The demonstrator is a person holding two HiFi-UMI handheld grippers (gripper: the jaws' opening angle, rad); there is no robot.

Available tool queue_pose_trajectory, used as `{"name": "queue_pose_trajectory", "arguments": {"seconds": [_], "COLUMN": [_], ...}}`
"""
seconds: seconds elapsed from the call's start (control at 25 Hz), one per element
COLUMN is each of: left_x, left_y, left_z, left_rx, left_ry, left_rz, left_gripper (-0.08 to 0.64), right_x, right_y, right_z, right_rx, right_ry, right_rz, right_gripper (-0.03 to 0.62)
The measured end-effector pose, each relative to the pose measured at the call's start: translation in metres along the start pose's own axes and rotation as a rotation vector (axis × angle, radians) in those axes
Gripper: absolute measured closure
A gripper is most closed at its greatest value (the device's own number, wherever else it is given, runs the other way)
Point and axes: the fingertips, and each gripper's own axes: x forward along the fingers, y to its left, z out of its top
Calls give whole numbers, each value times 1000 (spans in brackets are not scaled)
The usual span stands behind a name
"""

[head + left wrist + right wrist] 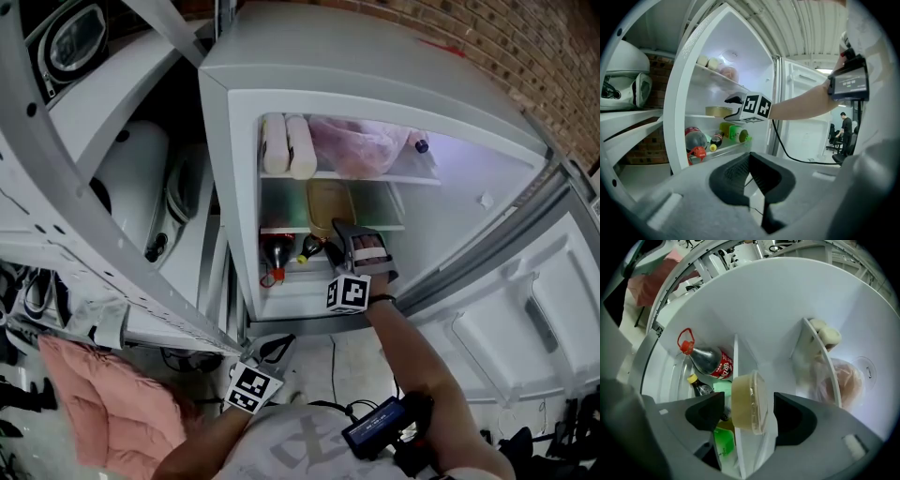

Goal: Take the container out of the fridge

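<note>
Container [751, 390] on middle fridge [375, 75] shelf, between right gripper [748, 408] jaws, spread wide, not touching. Left gripper [750, 160] jaws pressed together, empty, outside fridge.

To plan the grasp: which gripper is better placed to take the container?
The right gripper: its open jaws face the container on the shelf. The left gripper is shut, outside the fridge.

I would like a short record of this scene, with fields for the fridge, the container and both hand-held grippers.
fridge: door open
container: on the middle shelf, lid on
right hand-held gripper: inside the fridge, jaws apart around the container, not gripping
left hand-held gripper: outside, low, jaws together, empty
below the container: cola bottle lying down
</note>
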Motion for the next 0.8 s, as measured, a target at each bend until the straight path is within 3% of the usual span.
{"name": "queue_pose_trajectory", "arguments": {"seconds": [0.44,0.64,0.8], "left_x": [-5,-9,-10], "left_y": [6,7,5], "left_z": [-2,-4,-5], "left_rx": [-7,-10,-5], "left_ry": [7,13,14], "left_rz": [35,42,33], "left_gripper": [557,557,557], "right_x": [25,22,18], "right_y": [5,5,6], "right_z": [-6,-7,-6], "right_rx": [-71,-78,-78], "right_ry": [49,52,53], "right_rz": [0,-9,-8], "right_gripper": [247,356,361]}}
